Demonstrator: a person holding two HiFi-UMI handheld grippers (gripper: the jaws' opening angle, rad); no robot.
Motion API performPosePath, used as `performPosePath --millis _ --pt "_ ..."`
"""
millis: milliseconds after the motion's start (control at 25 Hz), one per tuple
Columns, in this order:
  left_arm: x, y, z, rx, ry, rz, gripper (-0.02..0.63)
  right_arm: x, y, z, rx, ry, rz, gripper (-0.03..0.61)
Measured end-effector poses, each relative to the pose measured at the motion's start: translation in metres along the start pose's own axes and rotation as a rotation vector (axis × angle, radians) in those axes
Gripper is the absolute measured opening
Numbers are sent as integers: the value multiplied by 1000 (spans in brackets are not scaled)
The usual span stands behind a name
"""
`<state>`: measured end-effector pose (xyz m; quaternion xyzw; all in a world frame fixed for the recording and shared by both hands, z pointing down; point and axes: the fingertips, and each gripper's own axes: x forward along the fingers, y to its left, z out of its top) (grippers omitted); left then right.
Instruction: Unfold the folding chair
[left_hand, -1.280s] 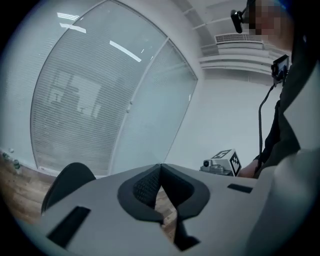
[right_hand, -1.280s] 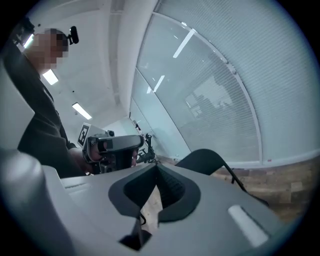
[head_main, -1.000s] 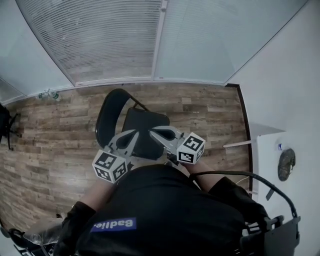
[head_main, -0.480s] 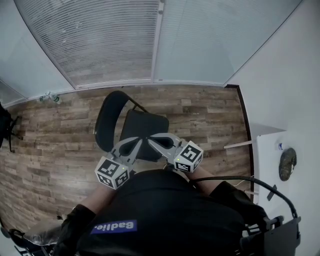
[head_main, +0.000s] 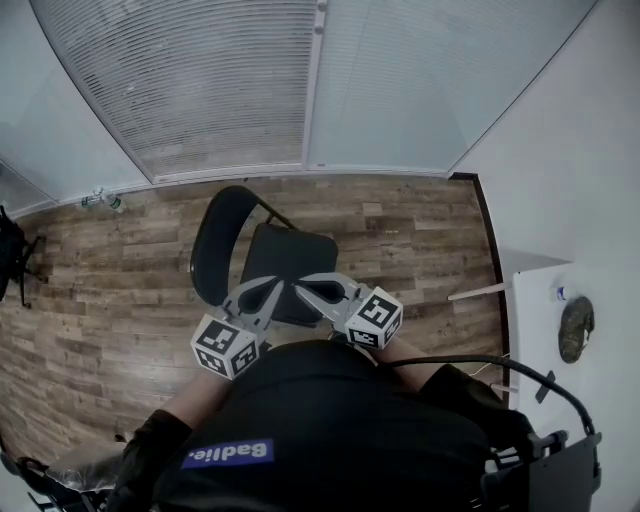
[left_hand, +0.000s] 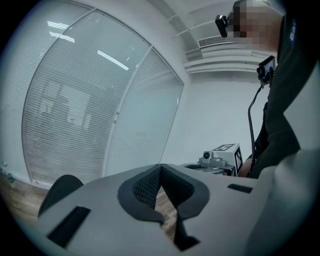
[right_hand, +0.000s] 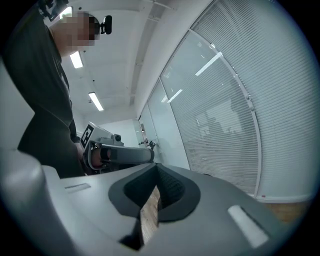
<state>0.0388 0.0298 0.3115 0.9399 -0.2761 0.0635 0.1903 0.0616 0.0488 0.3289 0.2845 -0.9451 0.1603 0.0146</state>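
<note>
Head view: the folding chair (head_main: 288, 252) stands opened out on the wood-plank floor (head_main: 110, 290), seat level and rounded backrest (head_main: 214, 236) raised on the seat's left as seen from above. It sits directly ahead of the person, between the person and the blind-covered glass partition (head_main: 220, 80).

Left gripper (head_main: 272, 284): jaws fully closed, tips meeting, nothing between them. It is held over the near edge of the chair seat, pointing toward the chair; contact with the seat cannot be confirmed. Its marker cube (head_main: 225, 346) lies nearer the person than the chair.

Right gripper (head_main: 303, 280): jaws likewise pressed together and empty. It also hangs over the near edge of the seat, just beside the left gripper, the two tips angled in toward each other. Its marker cube (head_main: 375, 318) is off the seat's near right corner.

A small bottle (head_main: 100, 199) lies on the floor by the partition, well left of the chair. A white tabletop (head_main: 545, 345) lies well right of the chair.
</note>
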Motion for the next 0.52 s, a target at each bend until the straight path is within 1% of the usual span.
performPosePath --millis 520 --pt "2 -4 -7 -1 2 11 5 -7 -4 -8 28 -2 -17 0"
